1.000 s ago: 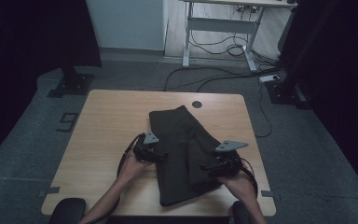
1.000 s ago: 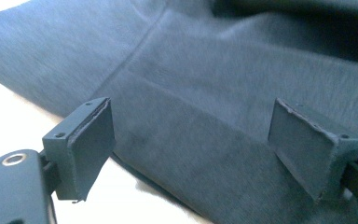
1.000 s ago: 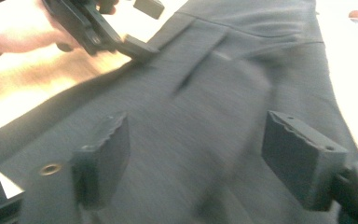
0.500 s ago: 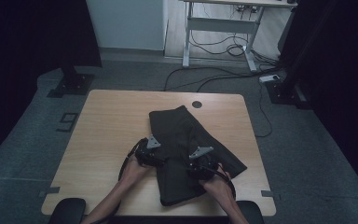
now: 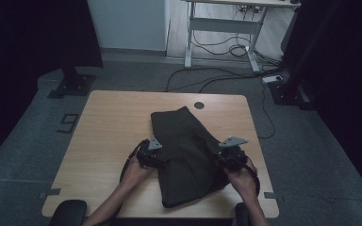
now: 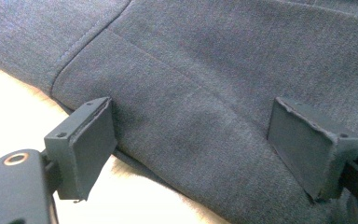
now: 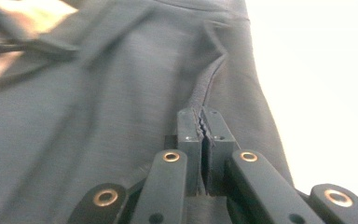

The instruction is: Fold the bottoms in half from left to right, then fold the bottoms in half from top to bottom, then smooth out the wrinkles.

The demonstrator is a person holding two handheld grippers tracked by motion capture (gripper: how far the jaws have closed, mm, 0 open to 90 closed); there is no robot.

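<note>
The dark garment (image 5: 188, 155) lies toward the desk's (image 5: 108, 122) near right corner, seemingly part-folded. The right hand-held gripper (image 7: 201, 128) pinches its edge tight; the left hand-held gripper (image 6: 191, 140) gapes wide over the cloth, gripping nothing, so folding looks unfinished.

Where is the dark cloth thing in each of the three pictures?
High view: the dark folded garment lies on the near middle of the wooden table, between the two grippers.
Left gripper view: it covers the top and right, behind the spread fingers.
Right gripper view: it covers the left and middle; the right gripper pinches a raised fold of it.
Shared landmark: the pale tabletop beside the garment's edge.
</note>
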